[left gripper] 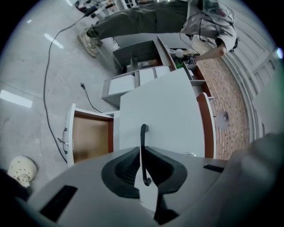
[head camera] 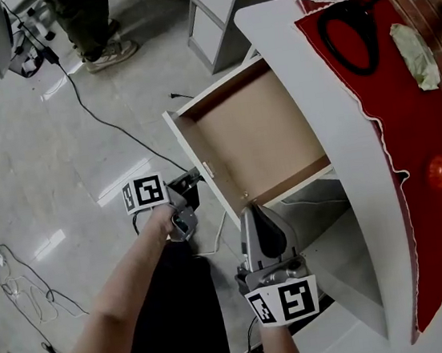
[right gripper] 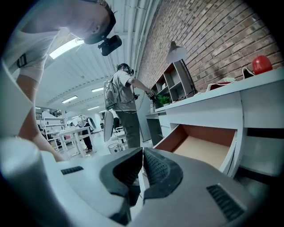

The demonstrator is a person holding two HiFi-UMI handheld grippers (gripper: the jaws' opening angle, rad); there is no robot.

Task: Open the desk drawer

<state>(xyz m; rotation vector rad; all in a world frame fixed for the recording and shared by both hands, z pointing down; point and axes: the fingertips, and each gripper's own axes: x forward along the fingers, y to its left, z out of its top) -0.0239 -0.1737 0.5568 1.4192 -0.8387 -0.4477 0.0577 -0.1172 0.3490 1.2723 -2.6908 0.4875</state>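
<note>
bystander (head camera: pixel 92 27) cut off by top edge, drawer (head camera: pixel 256 139) rear hidden under desk top (head camera: pixel 319 94), pale lump (head camera: pixel 415 56) unID'd

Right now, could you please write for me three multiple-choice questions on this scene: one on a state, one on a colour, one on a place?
1. The drawer of the white desk is: A shut; B pulled out; C taken out entirely.
2. The inside of the drawer is: A blue; B light brown; C black.
3. The red ball lies: A in the drawer; B under the desk; C on the red cloth.

Answers: B, its bare bottom shows in front of the desk; B, the board inside is tan in the head view; C, the ball rests on the cloth that covers the desk top.
</note>
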